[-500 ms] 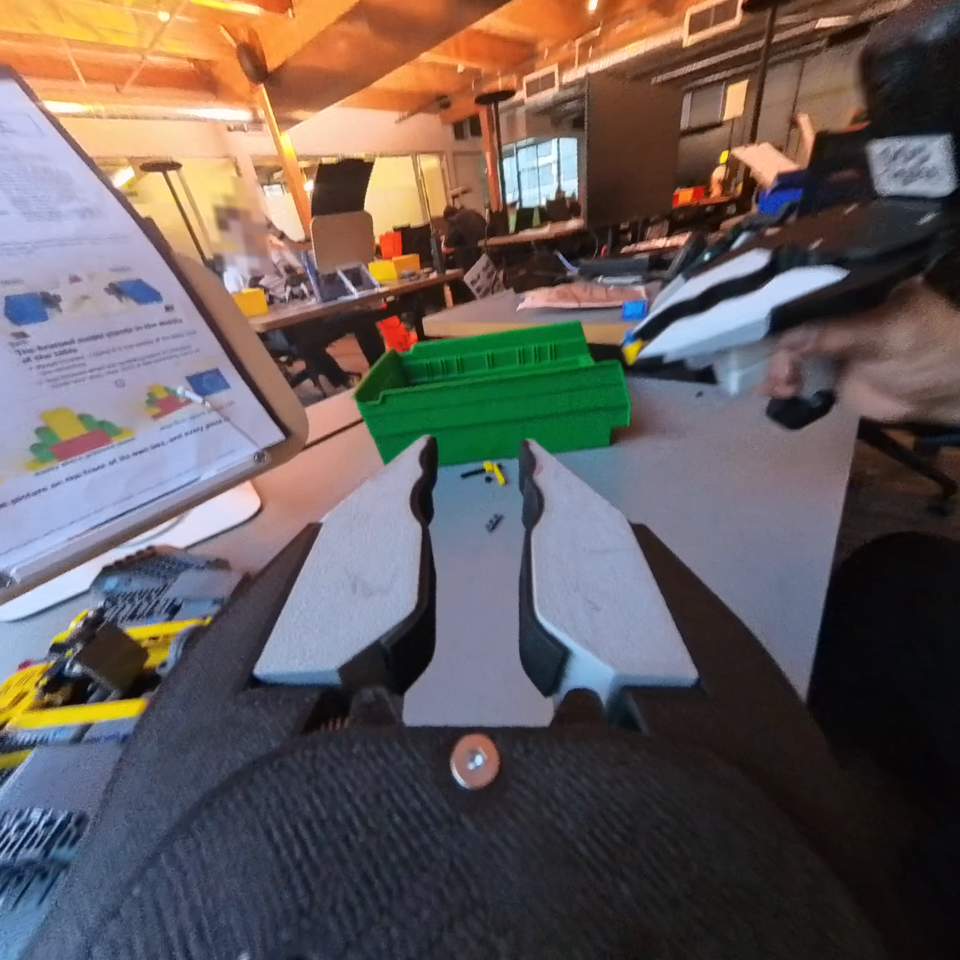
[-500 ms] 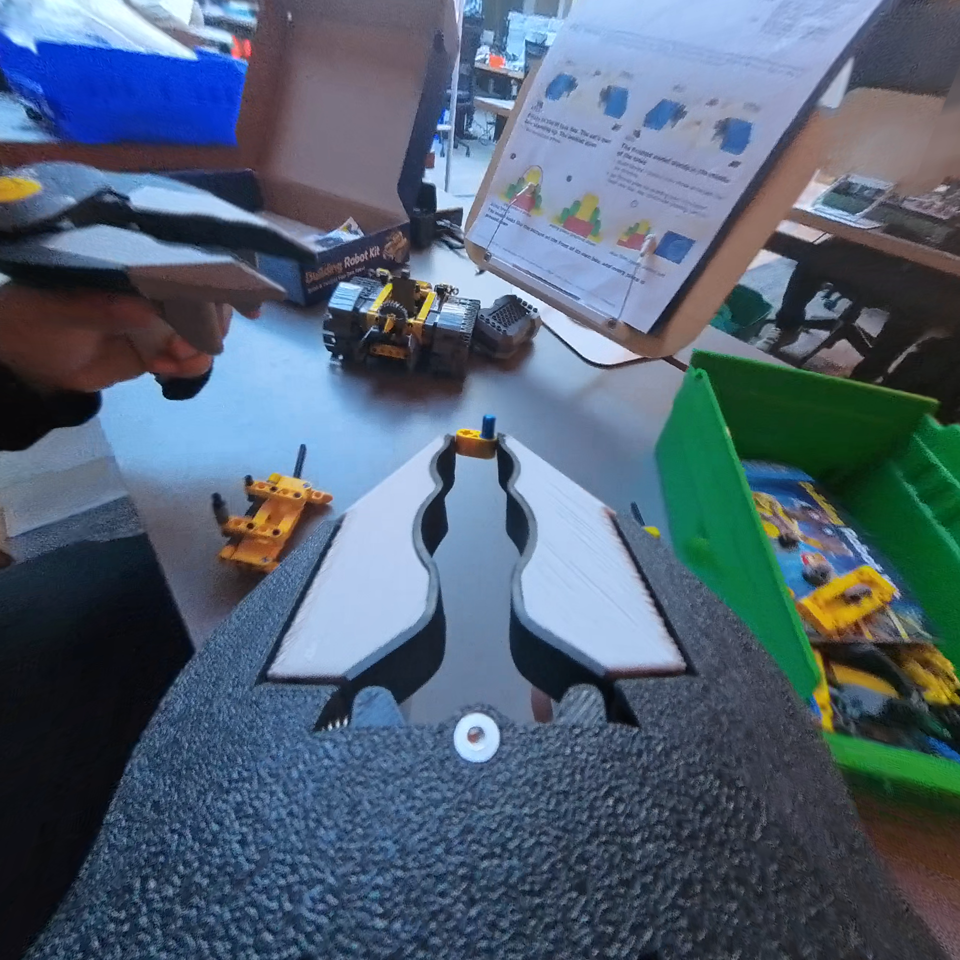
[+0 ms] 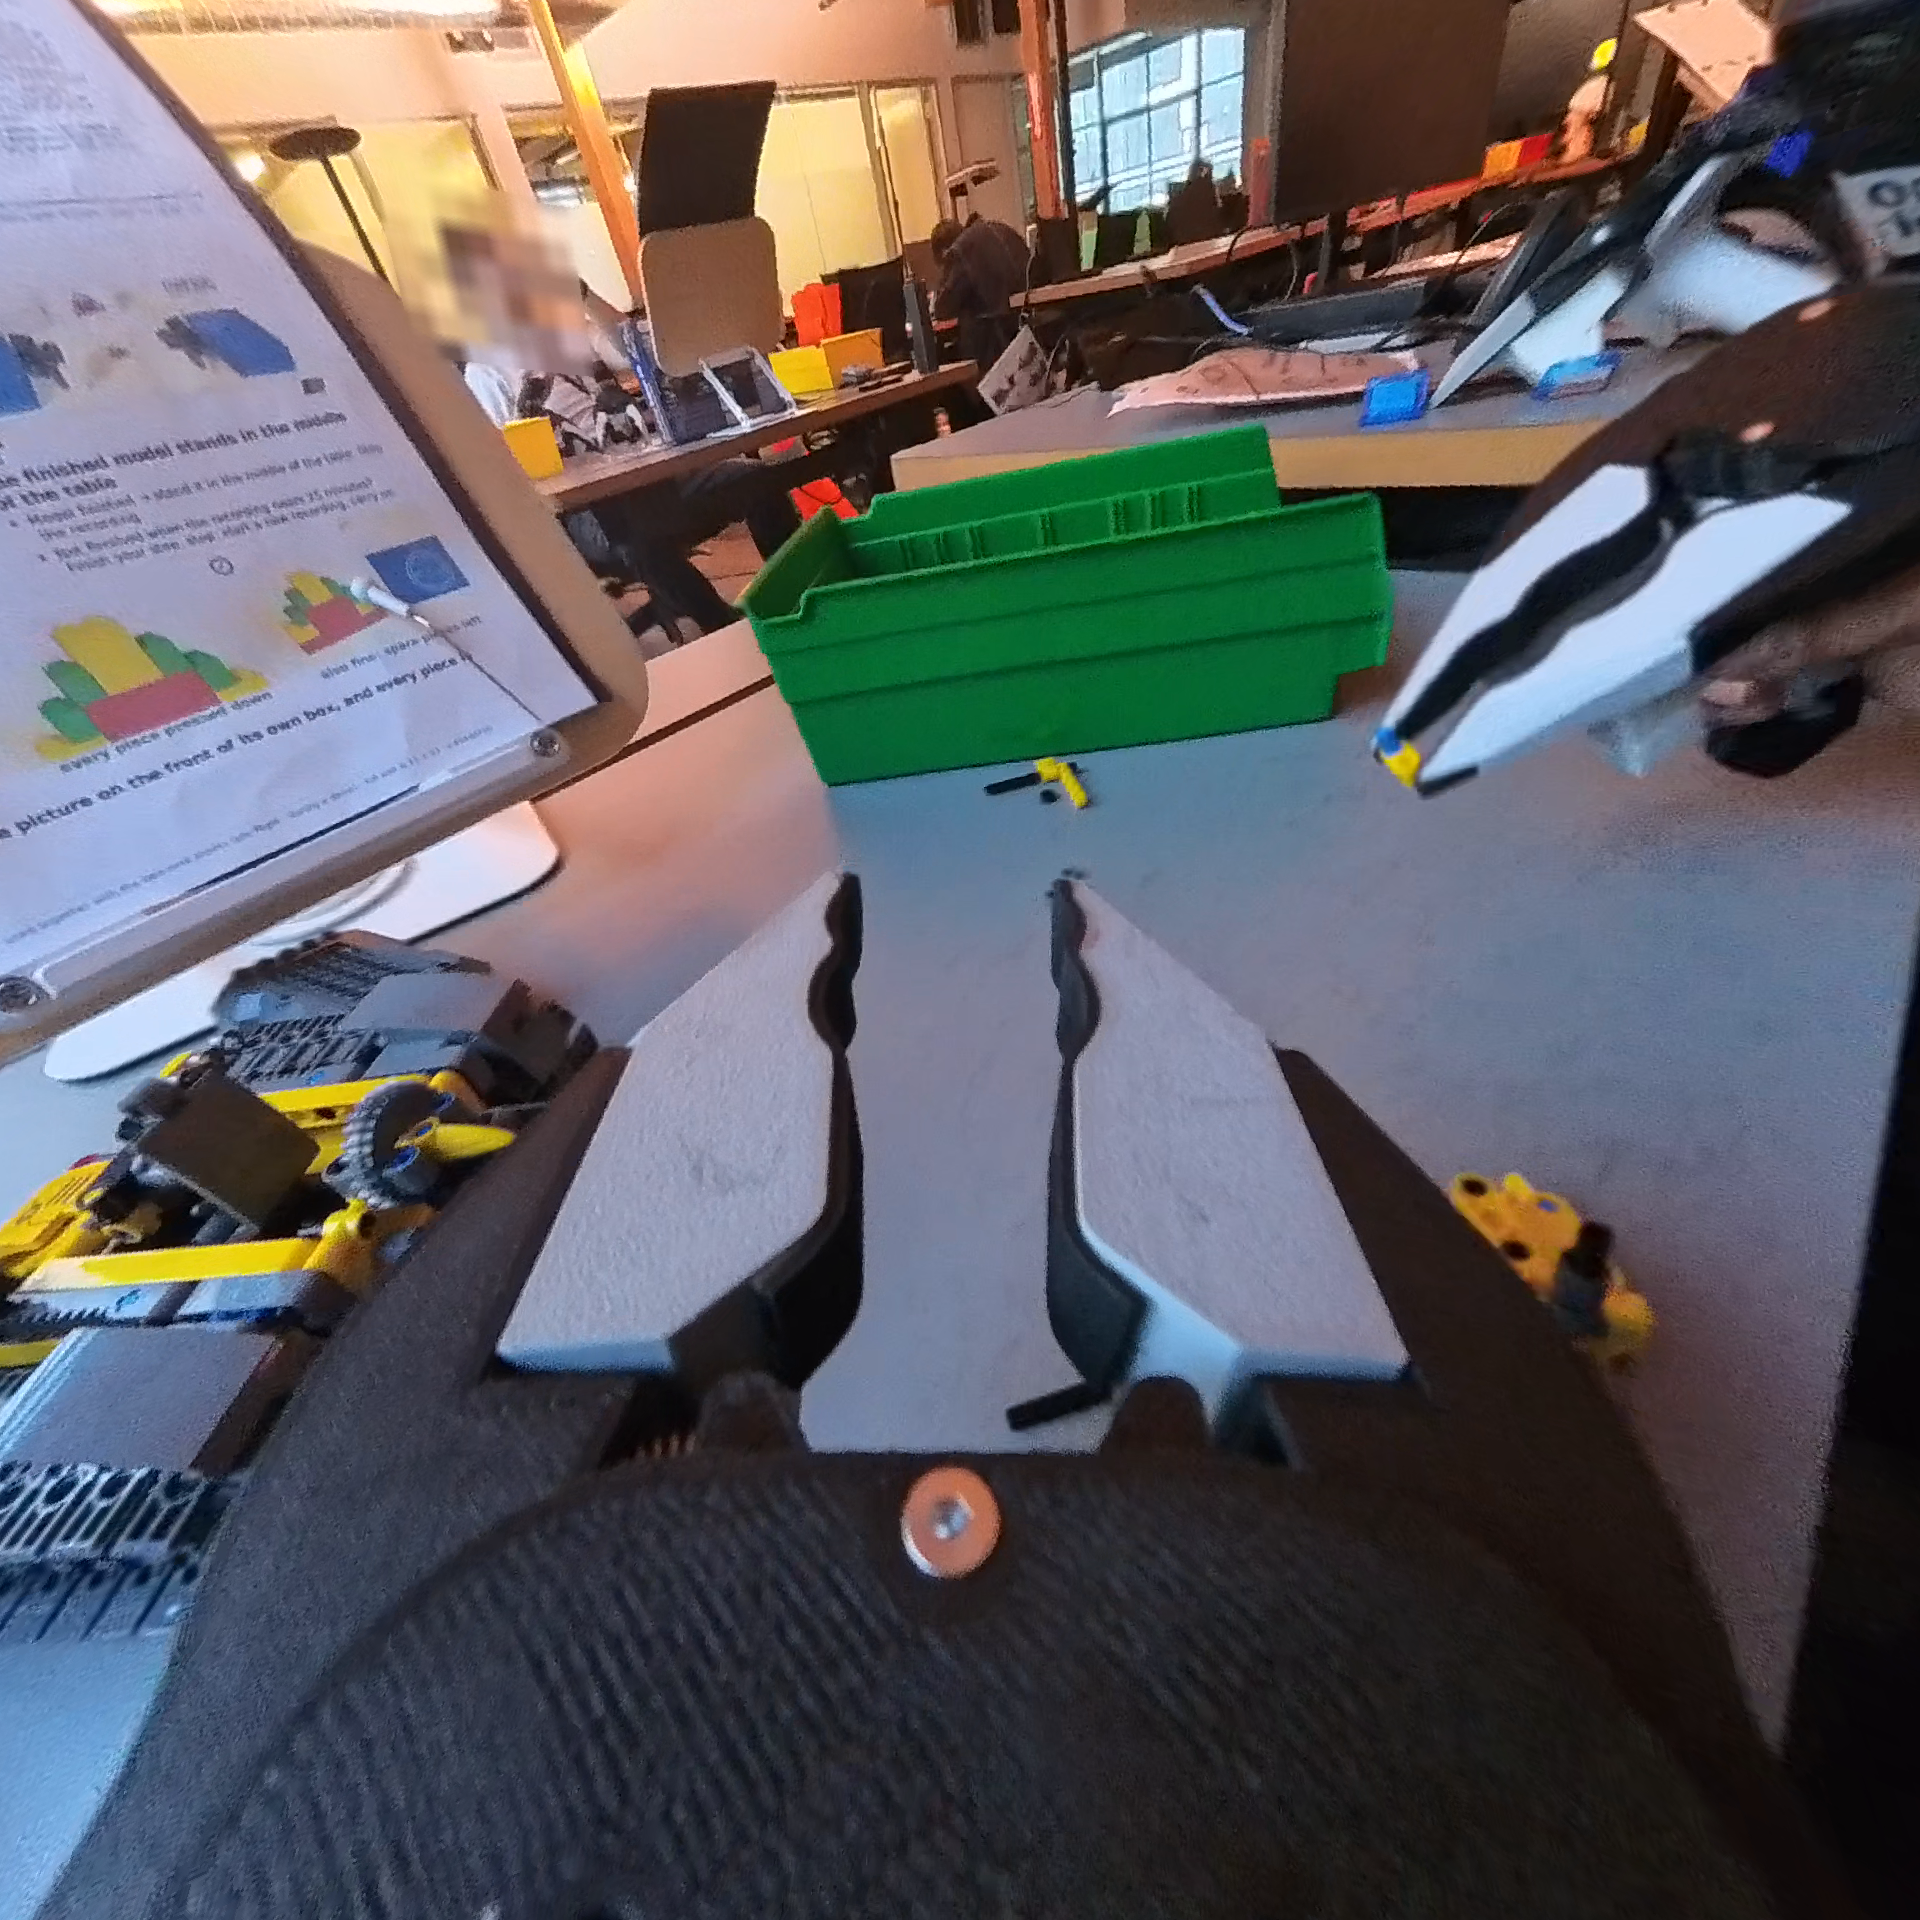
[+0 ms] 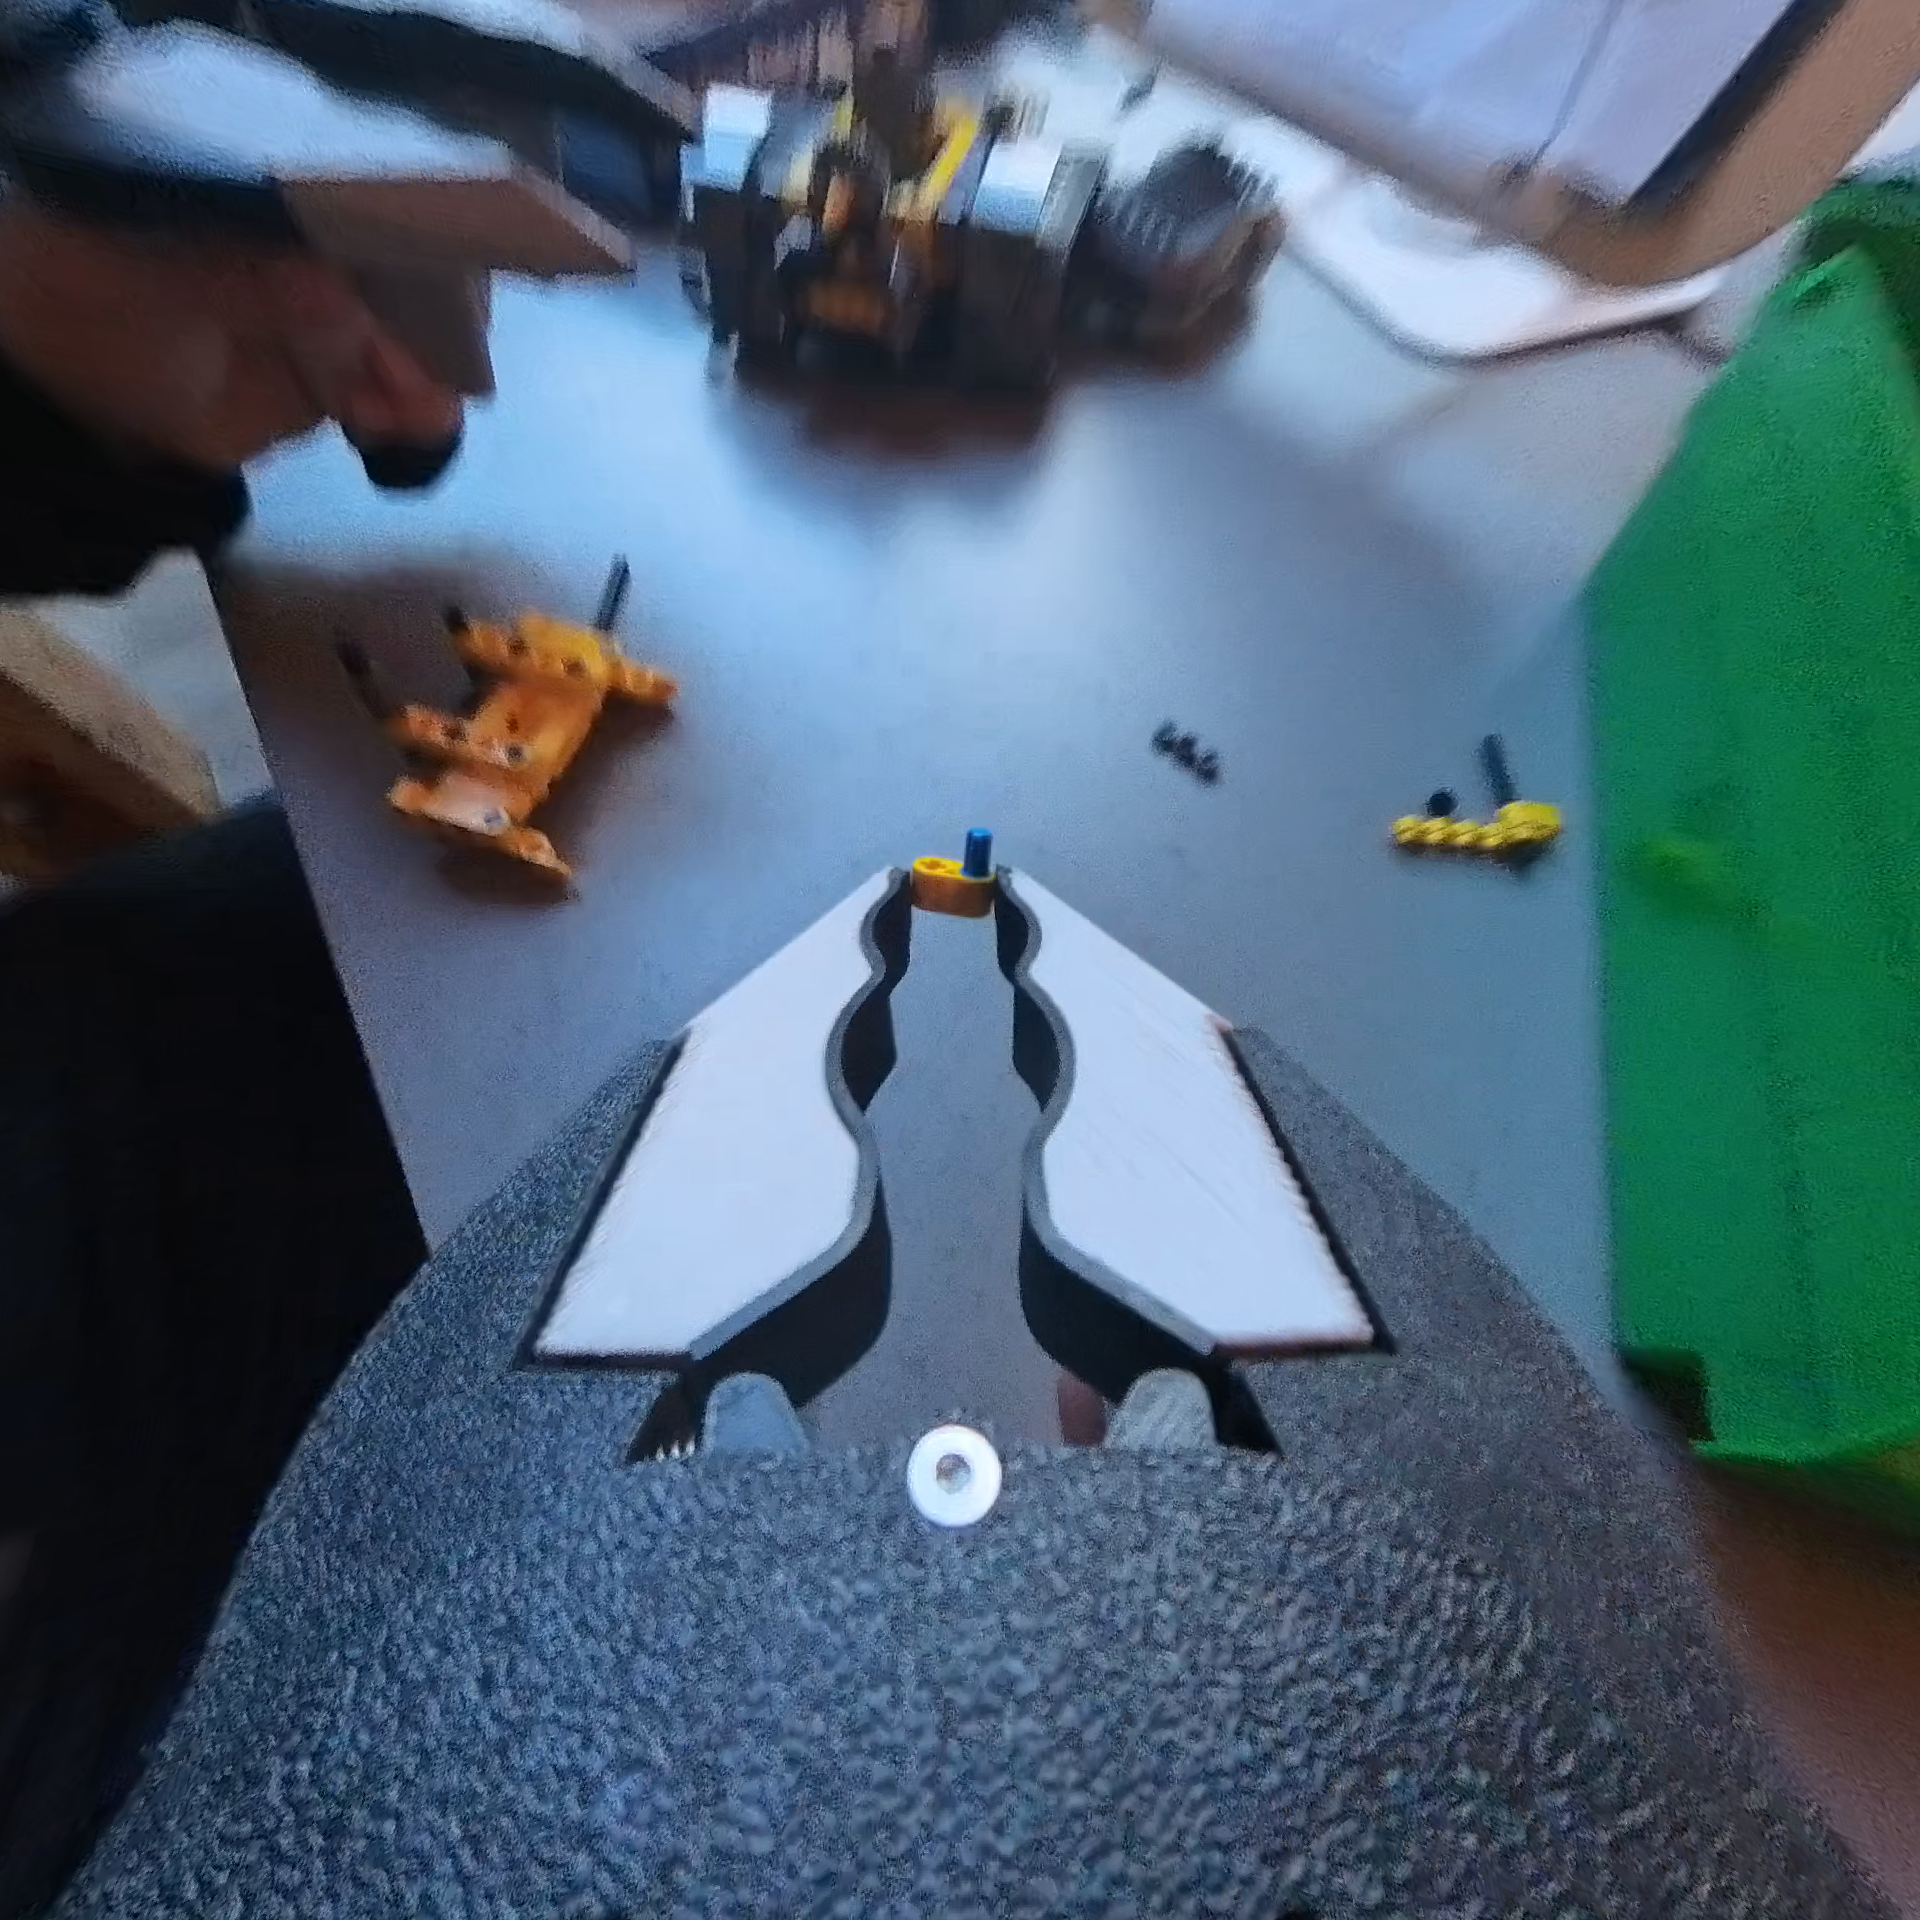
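Left wrist view: at the far left, an instruction sheet on a tilted board [image 3: 208, 499] was seen standing on the table [image 3: 1507, 987]. Below it, a partly built yellow and grey brick vehicle [image 3: 260, 1174] was set on the table. The left tongs [image 3: 956, 894] were held spread above a bare part of the table, with nothing between them. Beyond their tips, loose small yellow and black pieces [image 3: 1049, 781] were lying just in front of a green bin [image 3: 1070, 634]. A small yellow subassembly [image 3: 1548, 1247] was resting on the table just right of the left tongs. At the upper right, the right tongs [image 3: 1403, 758] were held above the table.

Right wrist view, blurred: the small yellow subassembly [image 4: 520, 727] was lying at the left. The right tongs [image 4: 951, 883] were pinching a small yellow piece with a blue pin [image 4: 956, 878] at their tips. The green bin [image 4: 1766, 831] was at the right.
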